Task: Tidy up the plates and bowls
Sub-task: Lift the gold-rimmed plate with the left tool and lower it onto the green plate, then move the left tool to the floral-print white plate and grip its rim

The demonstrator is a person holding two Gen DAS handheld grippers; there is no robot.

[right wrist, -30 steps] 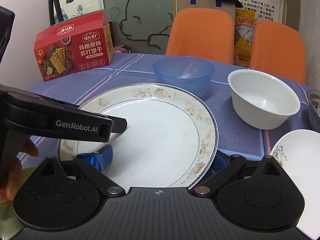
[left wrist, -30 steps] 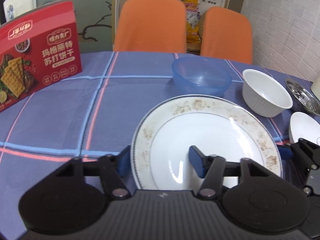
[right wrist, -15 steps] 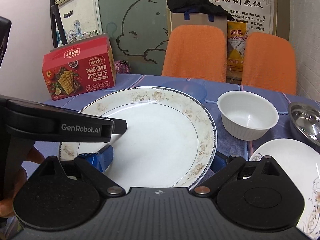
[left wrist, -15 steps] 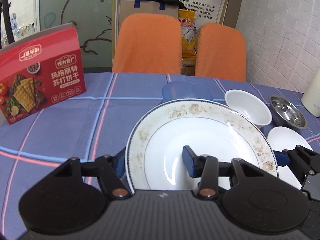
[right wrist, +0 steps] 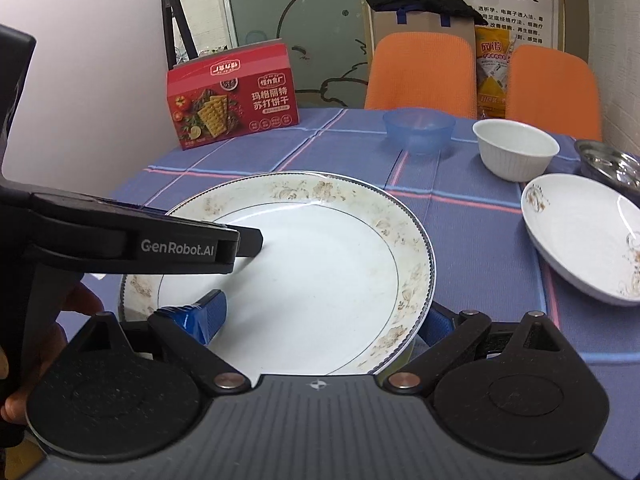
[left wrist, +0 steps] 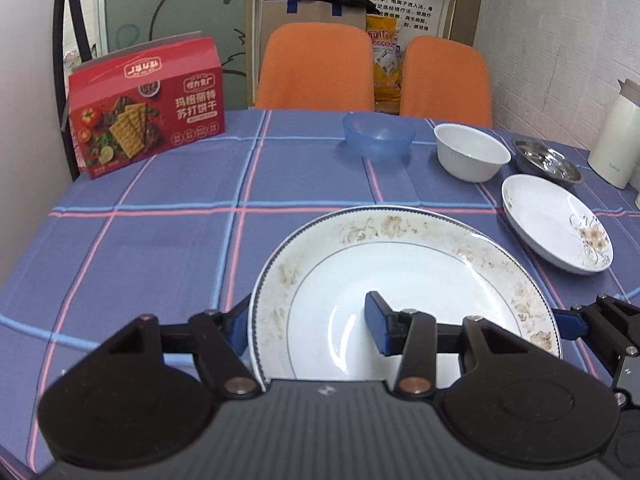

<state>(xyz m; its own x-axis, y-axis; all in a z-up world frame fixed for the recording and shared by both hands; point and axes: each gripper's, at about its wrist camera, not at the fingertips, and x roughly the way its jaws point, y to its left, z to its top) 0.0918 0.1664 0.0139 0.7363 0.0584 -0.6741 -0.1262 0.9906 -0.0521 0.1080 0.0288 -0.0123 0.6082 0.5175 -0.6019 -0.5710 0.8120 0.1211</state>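
Note:
A large white plate [left wrist: 404,264] [right wrist: 316,256] with a faded floral rim is held level over the near part of the checked tablecloth. My left gripper [left wrist: 308,328] is shut on its near-left rim, one blue pad on top and one under the edge. On the near-right rim my right gripper [right wrist: 320,320] is shut the same way. Each view also shows the other gripper at the side of the plate. Whether the plate touches the cloth I cannot tell. Farther back stand a blue plastic bowl [left wrist: 379,136] [right wrist: 418,128] and a white bowl [left wrist: 472,156] [right wrist: 515,152].
A small flowered plate [left wrist: 556,220] [right wrist: 588,236] lies right of the large plate, with a steel bowl [left wrist: 546,160] behind it. A white jug [left wrist: 616,144] stands far right. At the back left is a red cracker box [left wrist: 146,108] [right wrist: 234,92]. Two orange chairs [left wrist: 316,68] stand behind the table.
Both grippers have lifted the large plate and drawn it back toward the near side of the table. The bowls and the small plate now lie farther away.

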